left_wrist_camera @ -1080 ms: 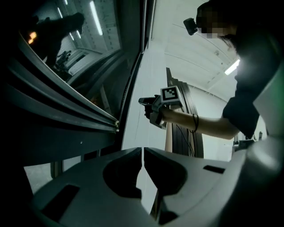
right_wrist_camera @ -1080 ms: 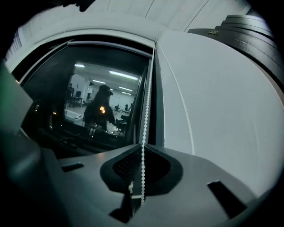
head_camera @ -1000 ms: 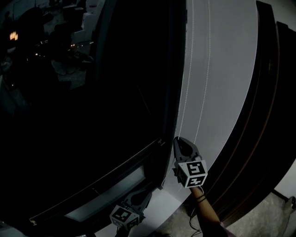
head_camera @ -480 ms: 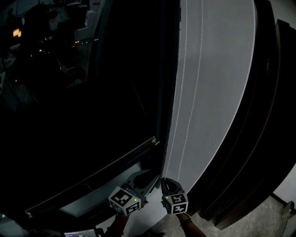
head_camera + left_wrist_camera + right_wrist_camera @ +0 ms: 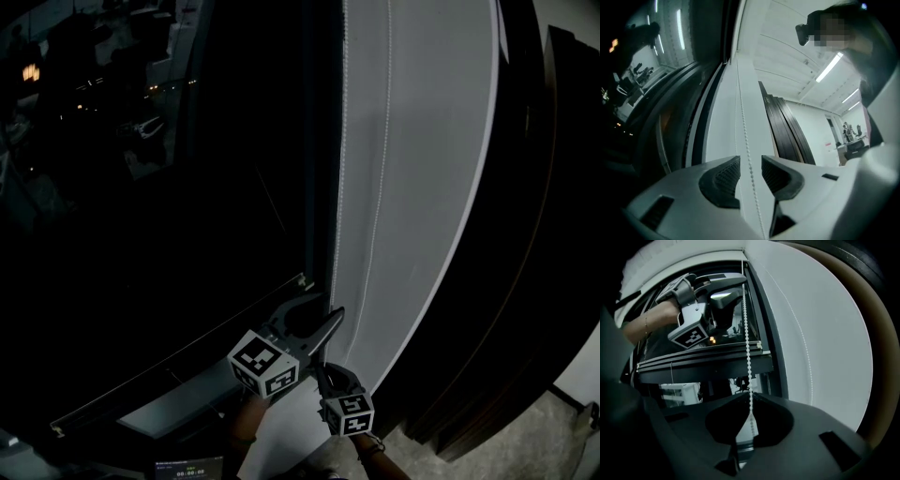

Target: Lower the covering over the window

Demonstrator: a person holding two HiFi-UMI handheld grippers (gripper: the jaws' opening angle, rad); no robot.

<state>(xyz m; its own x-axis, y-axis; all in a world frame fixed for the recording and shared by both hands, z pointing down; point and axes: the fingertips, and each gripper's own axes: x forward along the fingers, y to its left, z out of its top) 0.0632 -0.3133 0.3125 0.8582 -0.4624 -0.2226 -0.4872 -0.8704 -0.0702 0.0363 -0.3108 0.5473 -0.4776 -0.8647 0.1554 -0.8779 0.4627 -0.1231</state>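
Observation:
A white bead chain (image 5: 339,187) hangs down the grey wall beside the dark window (image 5: 169,206). My left gripper (image 5: 325,314) is at the chain above the right one, and its jaws are opening. In the left gripper view the bead chain (image 5: 746,140) runs between the ribbed pads (image 5: 725,178) without touching them, so the left gripper (image 5: 751,164) holds nothing. My right gripper (image 5: 324,373) is lower, shut on the bead chain (image 5: 746,324), which enters the closed tips of the right gripper (image 5: 750,401). From there I see the left gripper (image 5: 733,284) above.
Dark wooden panels (image 5: 544,234) stand along the right of the grey wall (image 5: 431,187). A dark horizontal rail (image 5: 187,361) crosses the bottom of the window above a pale sill (image 5: 178,403). A second strand of chain (image 5: 382,187) hangs further right.
The right gripper has come down along the chain, staying shut. The left gripper has risen from below to above the right one and its jaws have spread apart.

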